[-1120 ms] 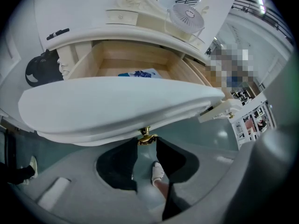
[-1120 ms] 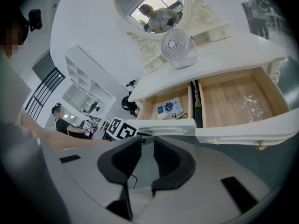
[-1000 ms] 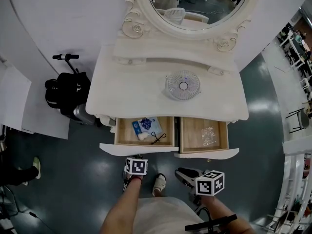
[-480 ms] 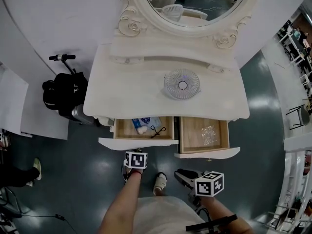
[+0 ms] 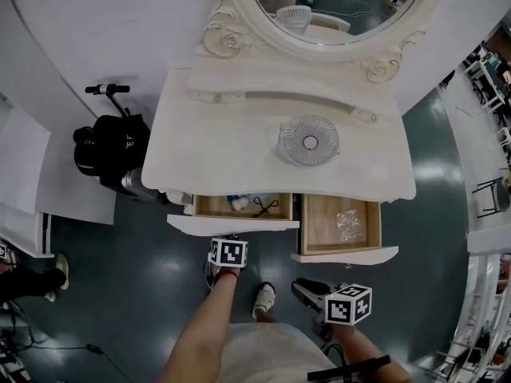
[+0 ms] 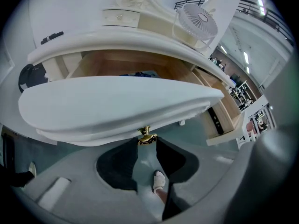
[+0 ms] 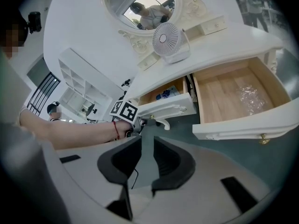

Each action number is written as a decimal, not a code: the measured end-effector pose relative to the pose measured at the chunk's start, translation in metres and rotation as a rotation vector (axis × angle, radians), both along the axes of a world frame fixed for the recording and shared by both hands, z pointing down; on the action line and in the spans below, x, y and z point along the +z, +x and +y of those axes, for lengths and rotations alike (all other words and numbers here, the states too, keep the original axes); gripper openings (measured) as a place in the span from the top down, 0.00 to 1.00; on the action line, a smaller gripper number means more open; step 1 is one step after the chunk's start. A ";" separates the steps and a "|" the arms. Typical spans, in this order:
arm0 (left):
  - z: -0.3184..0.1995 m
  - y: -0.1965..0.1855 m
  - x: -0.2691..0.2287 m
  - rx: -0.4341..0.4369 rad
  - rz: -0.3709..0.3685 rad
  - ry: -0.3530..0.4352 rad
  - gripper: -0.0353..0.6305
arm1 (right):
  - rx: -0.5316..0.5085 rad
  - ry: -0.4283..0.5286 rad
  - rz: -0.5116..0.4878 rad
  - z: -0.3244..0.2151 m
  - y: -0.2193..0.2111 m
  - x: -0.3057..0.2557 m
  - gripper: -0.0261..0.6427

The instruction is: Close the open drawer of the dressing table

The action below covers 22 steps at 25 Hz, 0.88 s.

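Note:
The white dressing table (image 5: 223,134) has two drawers pulled out. Its left drawer (image 5: 239,205) shows only a narrow strip, with a blue packet and a black clip inside. My left gripper (image 5: 232,238) is up against that drawer's white front (image 6: 117,106), and its jaws are closed around the brass knob (image 6: 146,136). The right drawer (image 5: 339,222) stands far out and holds a clear plastic bag (image 5: 348,226). My right gripper (image 5: 299,286) hangs low in front of it, apart from it, open and empty (image 7: 147,141).
A small round fan (image 5: 309,140) stands on the tabletop below the oval mirror (image 5: 351,6). A black bag and a scooter (image 5: 108,154) sit on the floor left of the table. The person's feet (image 5: 263,300) are below the drawers. A chair (image 5: 487,194) stands at the right.
The left drawer has slid inward, so much less of its inside shows. My left gripper has followed its front toward the table. The right gripper and right drawer have stayed put.

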<state>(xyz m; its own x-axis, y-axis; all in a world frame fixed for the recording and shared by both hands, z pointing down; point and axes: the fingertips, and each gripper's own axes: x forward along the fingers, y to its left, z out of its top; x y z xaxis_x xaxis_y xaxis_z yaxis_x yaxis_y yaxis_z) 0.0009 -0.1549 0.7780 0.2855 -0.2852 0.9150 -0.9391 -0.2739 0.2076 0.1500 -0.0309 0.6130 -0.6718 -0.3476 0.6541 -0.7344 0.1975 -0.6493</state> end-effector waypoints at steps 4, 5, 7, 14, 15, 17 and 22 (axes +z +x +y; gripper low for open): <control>-0.011 0.002 -0.001 0.004 0.005 -0.001 0.75 | 0.005 -0.010 -0.001 -0.001 -0.001 0.002 0.84; -0.014 0.002 -0.001 0.005 0.005 0.000 0.75 | 0.005 -0.013 -0.001 -0.001 -0.001 0.002 0.84; -0.022 0.002 -0.001 0.005 0.005 0.004 0.75 | 0.007 -0.016 0.000 -0.002 -0.001 0.004 0.84; -0.044 0.003 -0.001 0.001 0.010 0.011 0.75 | 0.022 -0.023 0.000 -0.006 0.000 0.009 0.84; -0.047 0.004 -0.001 -0.001 0.009 0.013 0.75 | 0.023 -0.024 -0.001 -0.006 0.000 0.010 0.84; -0.053 0.004 -0.001 -0.005 0.009 0.019 0.75 | 0.024 -0.027 -0.002 -0.007 0.000 0.012 0.84; -0.064 0.006 -0.001 -0.005 0.015 0.027 0.75 | 0.009 -0.034 -0.003 -0.007 0.000 0.015 0.84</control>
<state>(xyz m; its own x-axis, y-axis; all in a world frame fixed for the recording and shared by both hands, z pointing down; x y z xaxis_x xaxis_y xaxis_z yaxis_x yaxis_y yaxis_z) 0.0066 -0.2186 0.7765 0.2974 -0.3112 0.9026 -0.9373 -0.2754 0.2139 0.1500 -0.0376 0.6284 -0.6706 -0.3314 0.6637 -0.7343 0.1689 -0.6575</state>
